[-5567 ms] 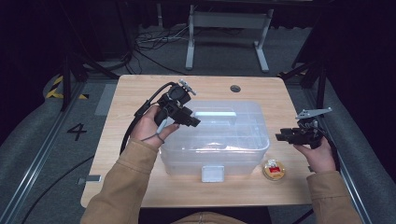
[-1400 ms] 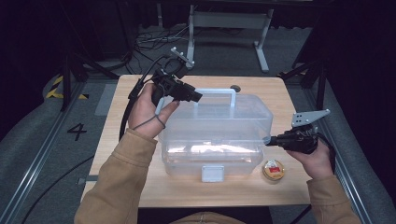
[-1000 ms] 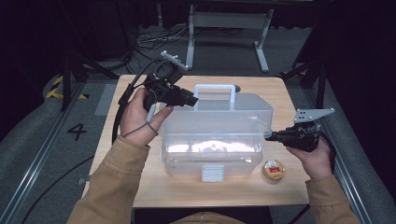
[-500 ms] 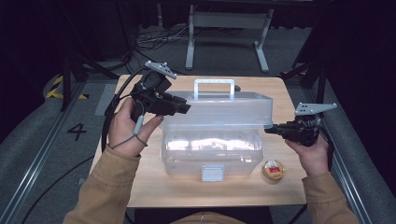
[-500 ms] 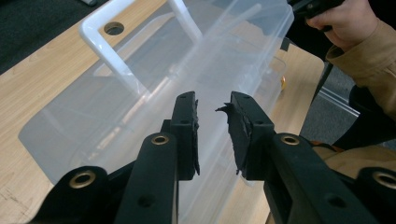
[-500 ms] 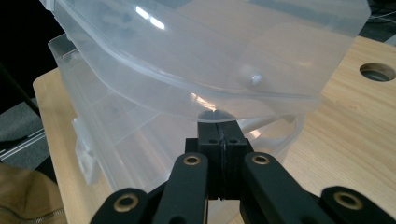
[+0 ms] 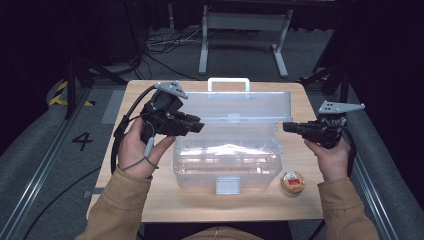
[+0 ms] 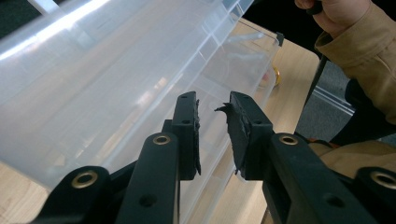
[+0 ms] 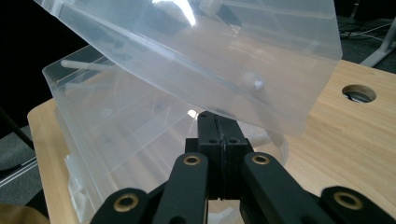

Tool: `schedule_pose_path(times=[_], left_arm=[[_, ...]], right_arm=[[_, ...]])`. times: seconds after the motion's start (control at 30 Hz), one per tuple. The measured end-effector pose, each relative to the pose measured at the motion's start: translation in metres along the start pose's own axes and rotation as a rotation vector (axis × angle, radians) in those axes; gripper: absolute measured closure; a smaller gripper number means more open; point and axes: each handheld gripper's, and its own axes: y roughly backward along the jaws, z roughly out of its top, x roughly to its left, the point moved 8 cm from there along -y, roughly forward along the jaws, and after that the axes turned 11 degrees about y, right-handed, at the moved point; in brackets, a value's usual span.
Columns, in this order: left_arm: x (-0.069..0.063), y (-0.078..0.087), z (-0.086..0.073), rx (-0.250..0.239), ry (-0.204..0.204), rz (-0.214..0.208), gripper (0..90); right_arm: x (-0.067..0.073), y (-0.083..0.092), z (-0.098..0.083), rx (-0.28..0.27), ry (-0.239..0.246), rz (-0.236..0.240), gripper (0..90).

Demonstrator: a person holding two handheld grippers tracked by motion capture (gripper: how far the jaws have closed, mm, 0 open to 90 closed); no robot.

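A clear plastic box stands mid-table with its lid swung up at the back, white handle on top. My left gripper hovers at the box's left end, level, pointing right. Its jaws have just been closing a little but stay apart with nothing between them; in the left gripper view they face the tilted lid. My right gripper is shut and empty, its tip at the box's right end. In the right gripper view the shut jaws point under the raised lid at the box wall.
A small round tin with a red label lies on the wooden table by the box's front right corner. A white latch sits on the box front. A cable hole is in the tabletop behind the box.
The lid has swung from shut to upright at the back. My left gripper has drawn back to the left and lower, off the lid. The right gripper has stayed by the box's right end.
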Motion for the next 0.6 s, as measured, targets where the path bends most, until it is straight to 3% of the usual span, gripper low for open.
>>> schedule_pose_path(times=[0.23, 0.53, 0.6], left_arm=[[0.008, -0.009, -0.011, -0.015, 0.033, -0.02, 73.5], [0.022, -0.02, -0.026, -0.055, 0.041, 0.011, 73.0], [0.026, -0.023, -0.03, -0.07, 0.062, 0.007, 73.2]], right_arm=[[-0.003, -0.001, 0.002, -0.025, -0.011, -0.013, 90.0], [-0.003, -0.002, 0.001, -0.042, 0.006, -0.036, 90.0], [-0.003, -0.002, 0.001, -0.041, 0.008, -0.04, 90.0]])
